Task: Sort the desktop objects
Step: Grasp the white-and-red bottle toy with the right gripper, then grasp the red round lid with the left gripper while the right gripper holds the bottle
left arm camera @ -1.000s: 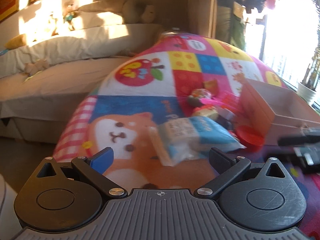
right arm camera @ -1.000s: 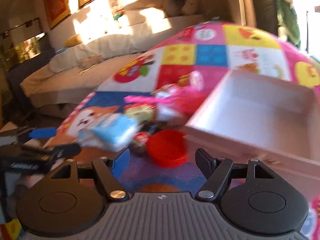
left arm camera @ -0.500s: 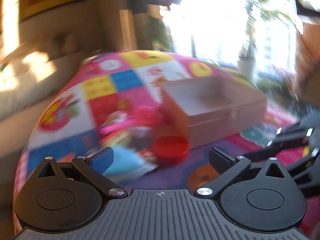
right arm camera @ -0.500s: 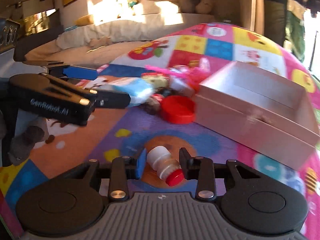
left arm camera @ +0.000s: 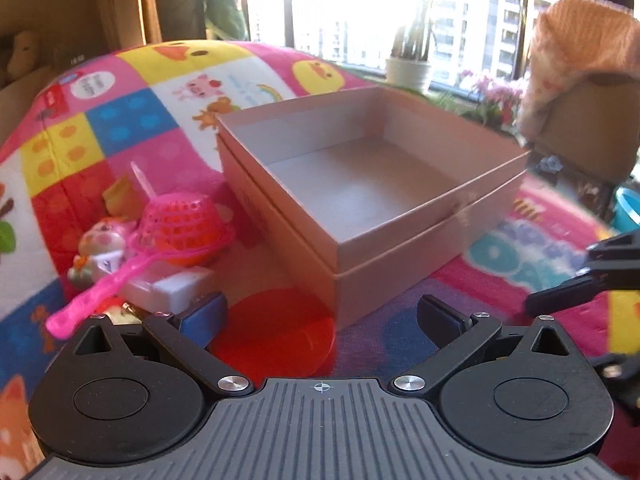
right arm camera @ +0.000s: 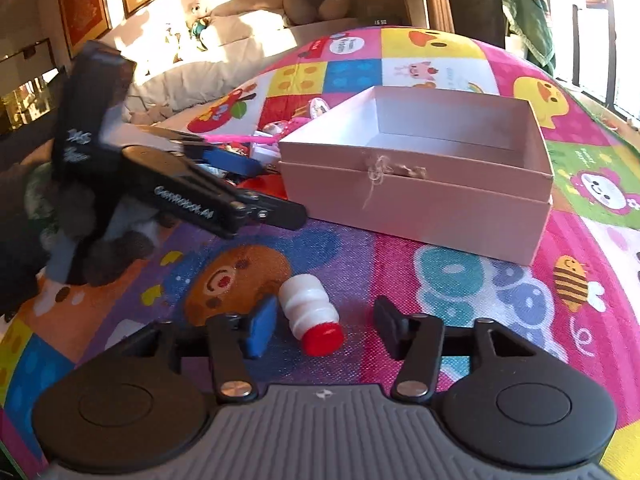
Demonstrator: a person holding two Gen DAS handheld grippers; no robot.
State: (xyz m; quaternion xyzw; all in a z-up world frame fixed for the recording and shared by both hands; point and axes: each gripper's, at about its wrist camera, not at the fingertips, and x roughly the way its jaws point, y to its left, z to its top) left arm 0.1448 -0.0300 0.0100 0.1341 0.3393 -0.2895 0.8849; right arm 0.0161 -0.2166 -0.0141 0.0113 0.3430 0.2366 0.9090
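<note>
While its jaws stand wide apart around nothing, the left gripper (left arm camera: 320,314) hovers above a round red plastic lid (left arm camera: 276,330), an open pink cardboard box (left arm camera: 400,248) at one o'clock. Jaws parted, the right gripper (right arm camera: 326,326) straddles a small white red-capped bottle (right arm camera: 310,314), lying ungripped.

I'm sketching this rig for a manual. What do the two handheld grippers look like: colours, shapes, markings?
Both are matte black. The left gripper and right gripper each have a ribbed grey base, two round black discs, silver pivot screws, one blue finger pad and one black. White lettering marks the left gripper's side.
</note>
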